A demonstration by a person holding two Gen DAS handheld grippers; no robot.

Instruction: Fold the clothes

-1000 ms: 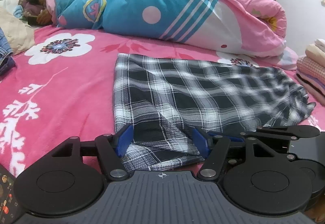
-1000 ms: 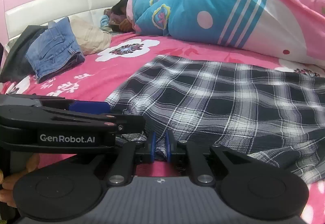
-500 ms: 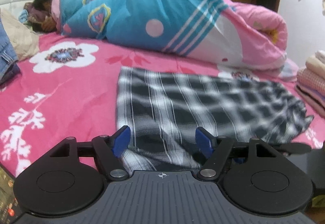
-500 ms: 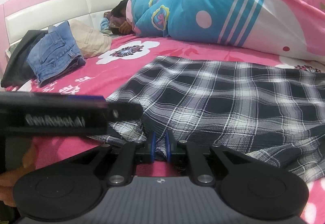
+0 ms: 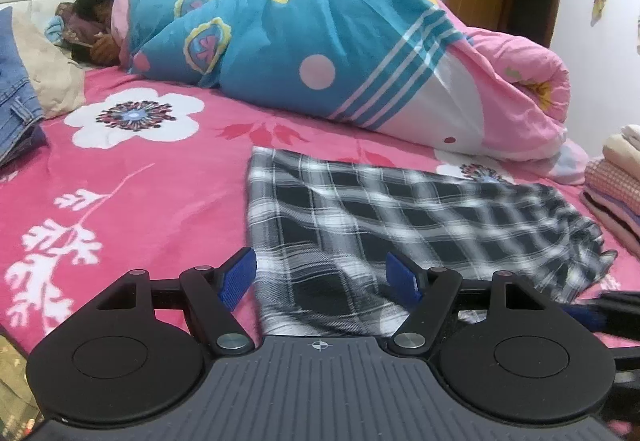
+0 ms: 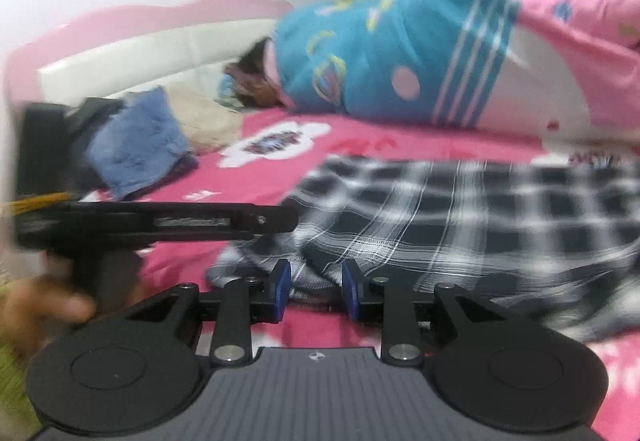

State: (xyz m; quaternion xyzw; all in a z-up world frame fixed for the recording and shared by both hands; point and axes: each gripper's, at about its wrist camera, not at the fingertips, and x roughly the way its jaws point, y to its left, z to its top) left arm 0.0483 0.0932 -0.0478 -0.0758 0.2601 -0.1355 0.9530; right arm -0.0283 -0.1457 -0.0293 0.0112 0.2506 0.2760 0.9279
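A black-and-white plaid garment [image 5: 400,209] lies spread on the pink flowered bedspread [image 5: 140,201], with its near edge rumpled. My left gripper [image 5: 320,273] hovers open over that near-left edge and holds nothing. In the blurred right wrist view, my right gripper [image 6: 316,281] stands at the bunched near edge of the plaid garment [image 6: 480,209]. Its jaws are opening, and the cloth shows in the gap without the pads pressing on it. The left gripper [image 6: 280,219] is seen side-on at the left, with a hand [image 6: 40,305] on its handle.
A person lies under a blue and pink quilt [image 5: 320,53] across the far side of the bed. Folded jeans [image 5: 16,109] and a beige cloth [image 5: 48,81] sit at the far left. A stack of folded clothes [image 5: 616,181] stands at the right edge.
My right gripper has gone from shut on the plaid edge to parted jaws and has drawn back and up. The left gripper stays open, little moved.
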